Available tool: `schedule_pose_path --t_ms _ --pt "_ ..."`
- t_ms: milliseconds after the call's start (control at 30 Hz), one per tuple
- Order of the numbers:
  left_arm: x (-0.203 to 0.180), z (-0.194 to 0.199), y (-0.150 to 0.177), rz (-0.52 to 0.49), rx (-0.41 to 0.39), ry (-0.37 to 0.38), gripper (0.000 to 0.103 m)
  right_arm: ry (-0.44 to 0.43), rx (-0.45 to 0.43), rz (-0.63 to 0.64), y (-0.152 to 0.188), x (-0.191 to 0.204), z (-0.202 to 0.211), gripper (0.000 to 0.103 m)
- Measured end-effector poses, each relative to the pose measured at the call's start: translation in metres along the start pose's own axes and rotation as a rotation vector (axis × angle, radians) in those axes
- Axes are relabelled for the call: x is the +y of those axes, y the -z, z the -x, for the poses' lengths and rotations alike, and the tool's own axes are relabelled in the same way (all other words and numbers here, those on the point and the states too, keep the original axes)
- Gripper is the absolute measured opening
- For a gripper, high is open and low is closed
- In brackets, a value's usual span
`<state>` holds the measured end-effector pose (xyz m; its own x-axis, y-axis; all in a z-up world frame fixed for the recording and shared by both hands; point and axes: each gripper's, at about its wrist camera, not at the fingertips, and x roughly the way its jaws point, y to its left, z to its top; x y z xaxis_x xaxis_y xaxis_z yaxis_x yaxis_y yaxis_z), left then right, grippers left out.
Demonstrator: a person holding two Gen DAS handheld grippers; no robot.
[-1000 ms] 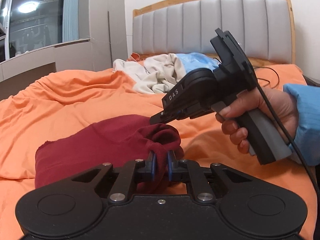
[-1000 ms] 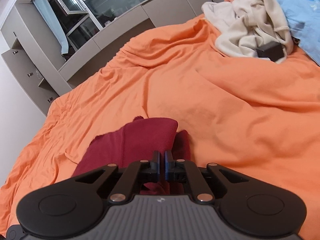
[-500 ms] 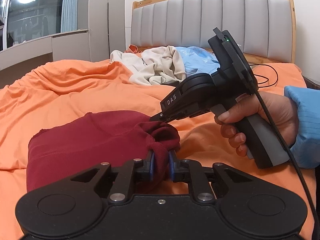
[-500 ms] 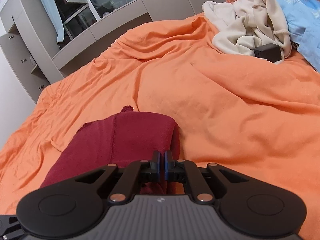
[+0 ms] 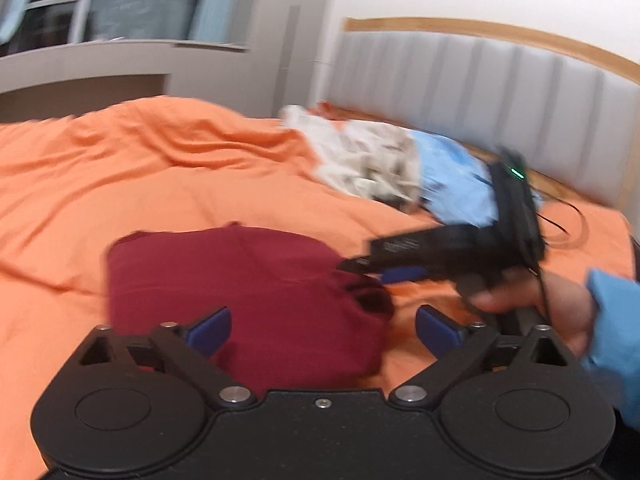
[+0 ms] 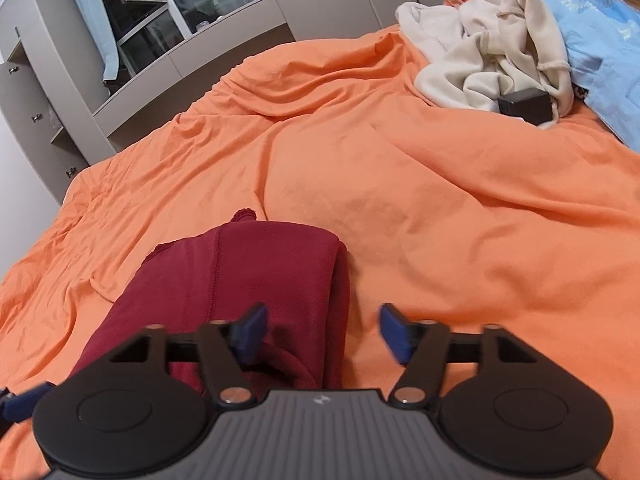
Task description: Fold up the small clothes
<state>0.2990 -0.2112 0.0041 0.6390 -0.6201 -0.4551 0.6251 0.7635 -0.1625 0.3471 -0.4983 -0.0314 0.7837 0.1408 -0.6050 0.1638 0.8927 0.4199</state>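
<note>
I'm letting go: both jaws are opening, left hand-held gripper (image 5: pixel 320 326) wide, right hand-held gripper (image 6: pixel 322 330) partly, pads off the folded garment (image 5: pixel 248 292) on the near bed (image 6: pixel 420 208). I should lift away cleanly so no fabric snags.

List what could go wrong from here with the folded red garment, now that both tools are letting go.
1. The near edge of the red garment sits bunched and rumpled between the opening pads of the right tool; it may spring open and spoil the fold.
2. The left tool, jaws opening, still straddles the cloth; pulling back could snag and drag it.
3. The orange sheet is wrinkled, so the fold may settle unevenly.
</note>
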Motion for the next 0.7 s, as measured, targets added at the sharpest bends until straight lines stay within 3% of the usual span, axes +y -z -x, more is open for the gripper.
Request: schedule_pose_path --t_ms 233,433,700 --pt "0.047 0.014 -0.014 0.151 0.008 -0.194 0.102 -0.008 -0.024 0.027 0.002 0.009 0.008 0.102" --pt "0.096 0.016 -0.016 0.313 0.062 -0.334 0.102 -0.036 -0.040 0.181 0.013 0.039 0.025 0.103" --pt "0.121 0.012 -0.008 0.391 0.110 -0.374 0.102 -0.058 -0.048 0.380 0.032 0.076 0.035 0.103"
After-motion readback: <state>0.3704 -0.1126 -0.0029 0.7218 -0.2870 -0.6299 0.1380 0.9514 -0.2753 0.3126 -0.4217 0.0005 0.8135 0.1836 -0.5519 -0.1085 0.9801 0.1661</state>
